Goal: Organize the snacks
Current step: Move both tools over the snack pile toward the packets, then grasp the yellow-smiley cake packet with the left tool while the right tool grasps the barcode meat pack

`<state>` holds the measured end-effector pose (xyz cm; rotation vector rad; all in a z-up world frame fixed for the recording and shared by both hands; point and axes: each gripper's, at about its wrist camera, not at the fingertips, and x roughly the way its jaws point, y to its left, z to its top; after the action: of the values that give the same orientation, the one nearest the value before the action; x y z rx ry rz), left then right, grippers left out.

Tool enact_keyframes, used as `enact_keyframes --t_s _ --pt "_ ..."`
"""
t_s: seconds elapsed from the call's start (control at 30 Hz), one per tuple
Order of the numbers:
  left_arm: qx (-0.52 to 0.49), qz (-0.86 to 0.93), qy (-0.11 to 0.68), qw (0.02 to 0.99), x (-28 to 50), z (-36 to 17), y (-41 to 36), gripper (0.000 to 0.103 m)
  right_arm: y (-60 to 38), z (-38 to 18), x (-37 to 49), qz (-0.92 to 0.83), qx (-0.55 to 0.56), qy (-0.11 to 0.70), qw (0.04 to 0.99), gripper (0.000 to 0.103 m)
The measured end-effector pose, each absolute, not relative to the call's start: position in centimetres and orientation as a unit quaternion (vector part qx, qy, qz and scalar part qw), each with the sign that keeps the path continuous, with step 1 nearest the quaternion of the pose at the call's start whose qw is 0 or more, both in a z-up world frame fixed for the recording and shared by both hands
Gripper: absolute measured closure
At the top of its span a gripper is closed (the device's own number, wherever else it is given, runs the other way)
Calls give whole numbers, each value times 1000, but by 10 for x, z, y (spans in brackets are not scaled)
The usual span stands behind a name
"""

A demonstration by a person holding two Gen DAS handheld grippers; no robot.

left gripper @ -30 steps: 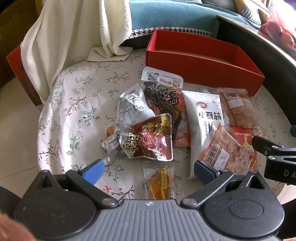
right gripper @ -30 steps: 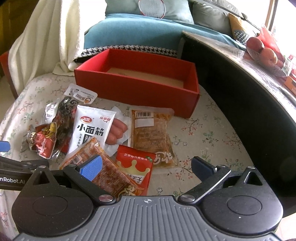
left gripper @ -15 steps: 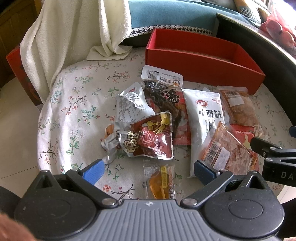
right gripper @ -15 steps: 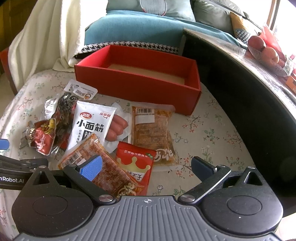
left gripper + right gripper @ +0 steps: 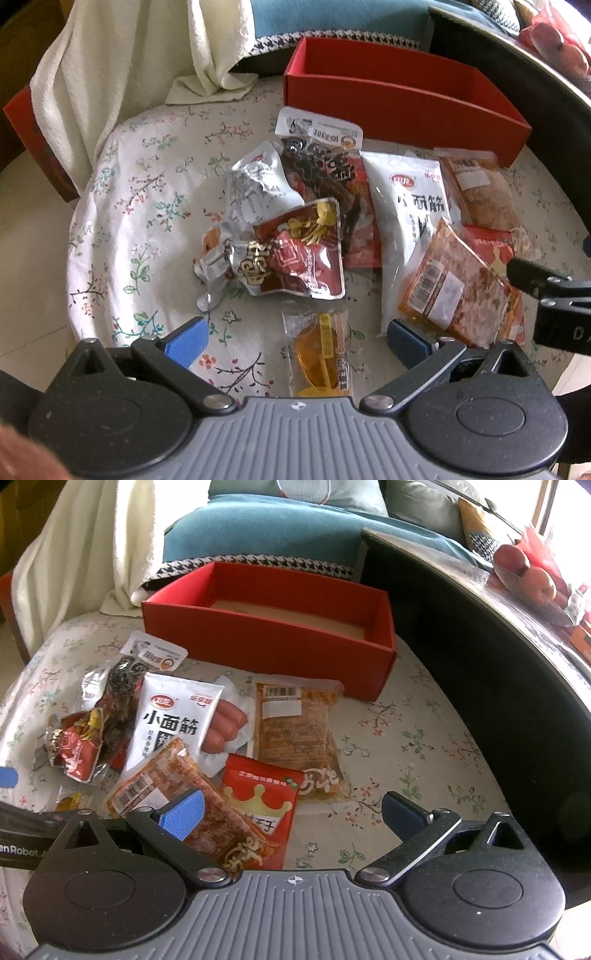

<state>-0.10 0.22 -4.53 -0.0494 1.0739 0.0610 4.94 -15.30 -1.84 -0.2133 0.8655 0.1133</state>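
While both grippers hover wide open and empty, the left gripper (image 5: 295, 338) sits over an orange packet (image 5: 320, 352), the right gripper (image 5: 291, 812) over a crown-printed packet (image 5: 260, 797); far behind stands the red box (image 5: 266, 642).

Floral white tablecloth (image 5: 147, 206) covers the table. Cream towel (image 5: 122, 62) hangs at its far-left edge, one end resting on the cloth. Teal cushion with houndstooth trim (image 5: 258, 539) sits behind the far edge. Dark curved tabletop (image 5: 480, 635) runs along the right edge, carrying a glass bowl of red fruit (image 5: 532, 576) (blurry).
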Motion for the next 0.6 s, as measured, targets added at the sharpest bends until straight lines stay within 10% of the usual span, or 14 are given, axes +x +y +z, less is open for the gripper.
enact_keyframes --t_s 0.6 --pt "-9 47 551 833 -6 -72 5 5 -157 -19 54 94 -84 432 893 0"
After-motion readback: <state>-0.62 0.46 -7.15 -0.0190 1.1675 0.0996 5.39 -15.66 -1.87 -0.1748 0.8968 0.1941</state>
